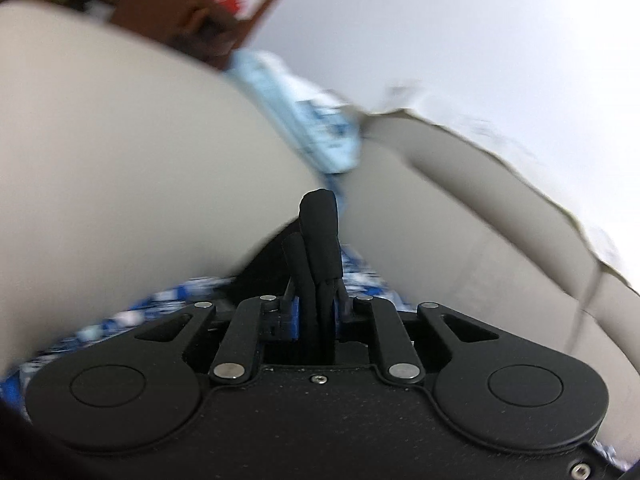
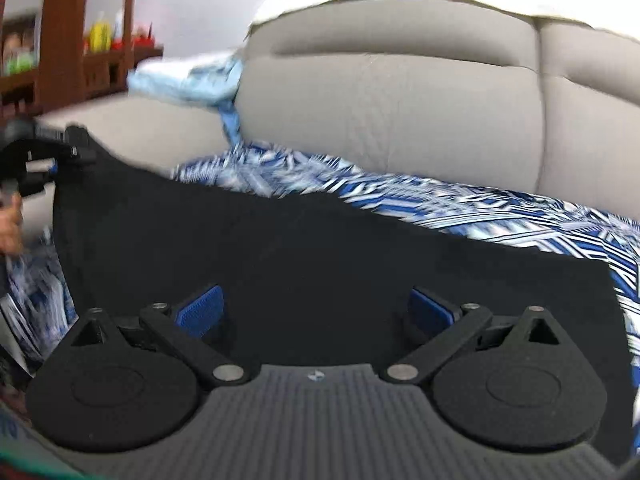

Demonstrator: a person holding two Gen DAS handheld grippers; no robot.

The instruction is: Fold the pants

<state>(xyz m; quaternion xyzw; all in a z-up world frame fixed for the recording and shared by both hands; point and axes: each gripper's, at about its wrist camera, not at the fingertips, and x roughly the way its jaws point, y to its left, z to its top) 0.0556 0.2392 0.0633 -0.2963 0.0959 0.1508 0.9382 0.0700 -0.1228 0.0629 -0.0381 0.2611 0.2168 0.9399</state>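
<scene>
Black pants [image 2: 320, 248] spread across patterned cover [image 2: 500, 208] on sofa [image 2: 400, 92]. Left gripper [image 1: 320, 220] jaws closed, pinching a pants corner. Right gripper [image 2: 316, 312] jaws wide apart, fabric directly ahead between them. Long axis runs left-right; right is nearer the free edge.

We see the left view smeared by blur: shelf [image 1: 192, 12] contents unreadable. The black pants [image 2: 320, 248] run under the right gripper [image 2: 316, 312], their near edge hidden from us.
</scene>
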